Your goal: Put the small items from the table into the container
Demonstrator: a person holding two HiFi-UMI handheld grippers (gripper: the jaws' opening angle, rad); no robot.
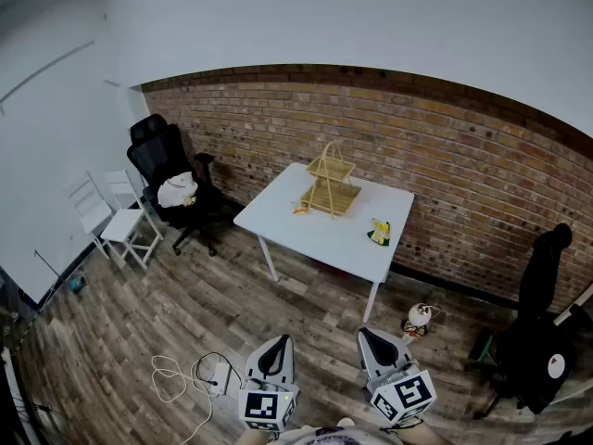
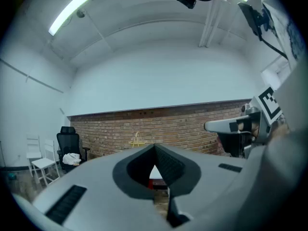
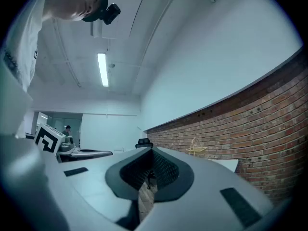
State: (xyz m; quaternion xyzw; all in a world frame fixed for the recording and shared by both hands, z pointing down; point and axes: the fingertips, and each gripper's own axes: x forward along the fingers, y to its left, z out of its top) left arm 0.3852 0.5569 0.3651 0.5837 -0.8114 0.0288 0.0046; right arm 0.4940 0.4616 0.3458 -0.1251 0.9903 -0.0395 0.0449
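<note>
Head view: a black chair [image 1: 165, 167] stands far ahead and left of the left gripper [image 1: 277, 344], whose jaws meet on nothing. Well ahead of both grippers, a white table [image 1: 278, 213] bears a wire basket [image 1: 330, 182] and, rightward, a small yellow item [image 1: 379, 232]. The right gripper [image 1: 370, 336] is likewise closed, empty.

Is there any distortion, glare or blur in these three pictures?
Head view: strong fisheye, the brick wall bows into an arc; the small items on the table are tiny and soft. Left gripper view: the ceiling lamp glares, corners are black. Right gripper view: bluish cast, black corners, straight wall lines curve.
</note>
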